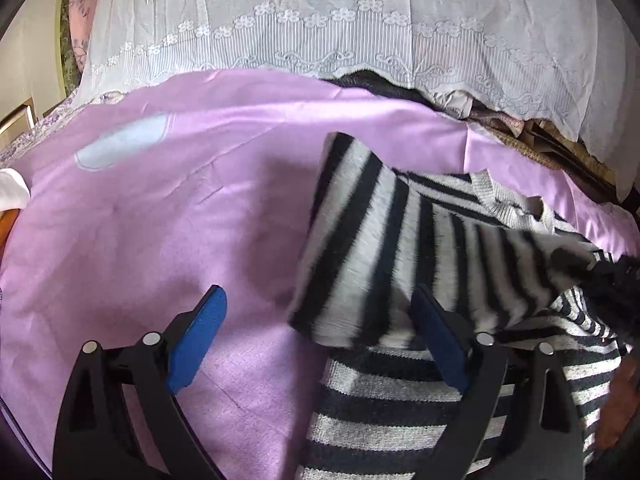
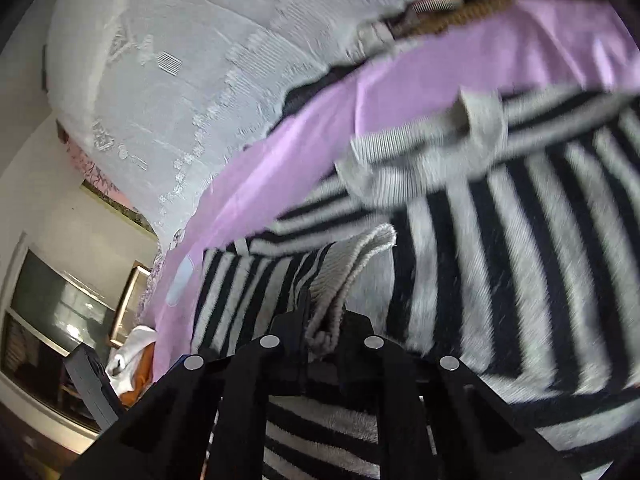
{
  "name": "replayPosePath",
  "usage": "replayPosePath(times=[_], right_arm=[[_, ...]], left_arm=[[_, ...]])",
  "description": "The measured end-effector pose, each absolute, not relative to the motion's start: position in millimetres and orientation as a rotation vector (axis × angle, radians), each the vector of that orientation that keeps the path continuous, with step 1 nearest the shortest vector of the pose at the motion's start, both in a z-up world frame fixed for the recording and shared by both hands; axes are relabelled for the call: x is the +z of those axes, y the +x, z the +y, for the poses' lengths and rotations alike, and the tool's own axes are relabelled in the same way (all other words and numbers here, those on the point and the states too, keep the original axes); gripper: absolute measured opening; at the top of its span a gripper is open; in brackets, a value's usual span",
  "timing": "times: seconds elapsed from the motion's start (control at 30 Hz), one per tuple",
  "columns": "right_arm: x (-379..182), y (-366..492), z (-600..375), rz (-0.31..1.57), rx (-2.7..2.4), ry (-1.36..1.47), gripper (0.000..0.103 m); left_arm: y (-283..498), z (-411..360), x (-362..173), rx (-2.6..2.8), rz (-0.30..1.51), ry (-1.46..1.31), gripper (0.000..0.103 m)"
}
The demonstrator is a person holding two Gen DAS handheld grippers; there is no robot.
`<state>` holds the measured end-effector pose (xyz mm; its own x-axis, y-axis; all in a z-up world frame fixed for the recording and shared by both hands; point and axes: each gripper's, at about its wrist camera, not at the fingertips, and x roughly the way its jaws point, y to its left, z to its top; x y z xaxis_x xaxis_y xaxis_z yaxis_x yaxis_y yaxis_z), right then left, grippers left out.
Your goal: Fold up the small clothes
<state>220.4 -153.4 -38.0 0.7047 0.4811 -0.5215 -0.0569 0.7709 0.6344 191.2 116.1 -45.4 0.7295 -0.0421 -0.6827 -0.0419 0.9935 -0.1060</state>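
Note:
A black-and-white striped knit sweater (image 1: 400,264) lies on a pink-lilac sheet (image 1: 160,220), with its grey ribbed collar (image 1: 508,200) at the far right. A sleeve or side flap is folded over its middle. My left gripper (image 1: 320,336) is open, its blue pads (image 1: 196,340) spread just above the sweater's near left edge, holding nothing. In the right wrist view my right gripper (image 2: 322,320) is shut on a grey ribbed cuff (image 2: 352,264) of the sweater (image 2: 500,260) and holds it raised over the garment. The collar (image 2: 440,148) shows blurred beyond.
A white lace curtain (image 1: 320,20) hangs along the far edge of the sheet. Dark and brown clutter (image 1: 540,140) sits under it at the right. A white and orange object (image 2: 132,360) lies beside the sheet at the left, near a window (image 2: 52,320).

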Motion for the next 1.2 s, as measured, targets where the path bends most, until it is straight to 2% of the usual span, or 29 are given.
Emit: replayPosePath(times=[0.17,0.4,0.53,0.7,0.93,1.0,1.03,1.1,1.2], right_arm=[[-29.9,211.9,-202.2,0.68,0.244,0.669,0.011],[-62.5,202.7,-255.4,0.725,0.124,0.752,0.011],[-83.5,193.0,-261.4,0.77,0.097,0.765,0.011],[-81.7,183.3,-253.7,0.776,0.075,0.702,0.011],[-82.3,192.9,-261.4,0.765,0.11,0.778,0.018],[-81.4,197.8,-259.0,0.759,0.121,0.765,0.017],[-78.9,198.0,-258.3,0.74,0.124,0.765,0.012],[-66.9,193.7,-254.4,0.675,0.138,0.746,0.011],[-47.7,188.2,-242.0,0.626,0.072,0.592,0.01]], left_arm=[[189.8,112.2,-44.3,-0.001,0.745,-0.098,0.095],[197.3,110.4,-53.8,0.01,0.81,-0.084,0.098],[197.7,117.8,-57.6,0.022,0.83,-0.12,0.098],[201.0,112.2,-36.8,0.051,0.764,-0.114,0.098],[254.8,70.9,-32.9,0.067,0.785,-0.014,0.098],[267.8,71.0,-45.7,0.112,0.815,0.0,0.098],[274.1,74.9,-57.2,0.165,0.836,0.009,0.099],[280.1,89.0,-71.1,0.176,0.883,-0.062,0.099],[272.4,104.3,-64.9,0.195,0.833,-0.135,0.098]])
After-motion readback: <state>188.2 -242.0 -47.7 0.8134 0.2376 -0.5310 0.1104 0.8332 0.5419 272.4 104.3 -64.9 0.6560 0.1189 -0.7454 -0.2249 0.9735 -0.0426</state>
